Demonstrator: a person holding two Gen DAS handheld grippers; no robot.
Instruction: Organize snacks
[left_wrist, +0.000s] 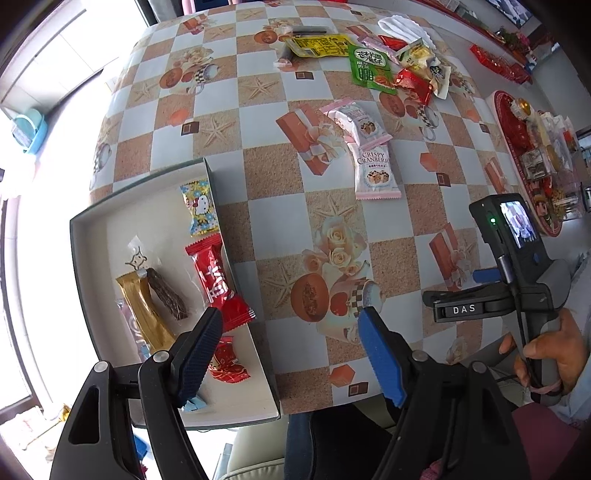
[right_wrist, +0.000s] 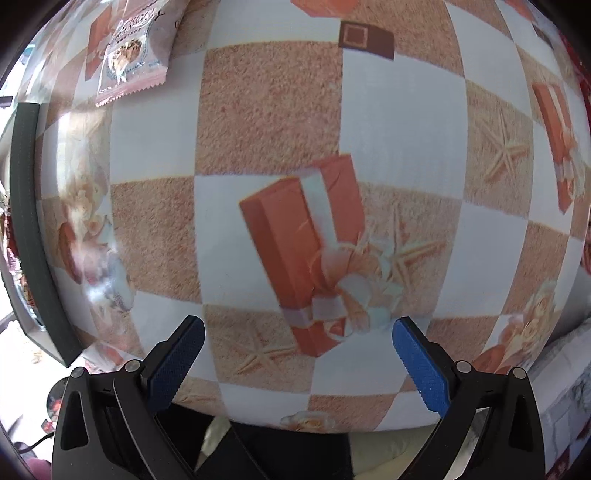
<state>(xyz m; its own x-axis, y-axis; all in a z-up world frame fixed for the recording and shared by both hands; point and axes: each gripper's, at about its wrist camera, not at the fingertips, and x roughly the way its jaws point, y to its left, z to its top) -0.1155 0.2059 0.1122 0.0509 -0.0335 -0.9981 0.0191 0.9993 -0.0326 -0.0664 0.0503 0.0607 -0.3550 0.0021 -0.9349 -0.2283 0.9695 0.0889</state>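
My left gripper (left_wrist: 291, 321) is open and empty, above the right edge of a shallow white box (left_wrist: 155, 206) at the table's near left. The box holds a Hello Kitty packet (left_wrist: 199, 210), a red packet (left_wrist: 219, 282), a brown bar (left_wrist: 166, 293), a gold packet (left_wrist: 144, 314) and a small red candy (left_wrist: 227, 363). Two pink cranberry packets (left_wrist: 373, 171) lie mid-table. A pile of snacks with a green packet (left_wrist: 371, 66) and a yellow one (left_wrist: 319, 45) lies far back. My right gripper (right_wrist: 297, 336) is open and empty, low over bare tablecloth; it also shows in the left wrist view (left_wrist: 458, 295).
The table wears a checkered cloth (left_wrist: 269, 166) with printed gift boxes and starfish. A red tray (left_wrist: 517, 147) of sweets stands at the right edge. In the right wrist view the box's dark rim (right_wrist: 33, 229) is at the left and a pink packet (right_wrist: 129, 55) at top left.
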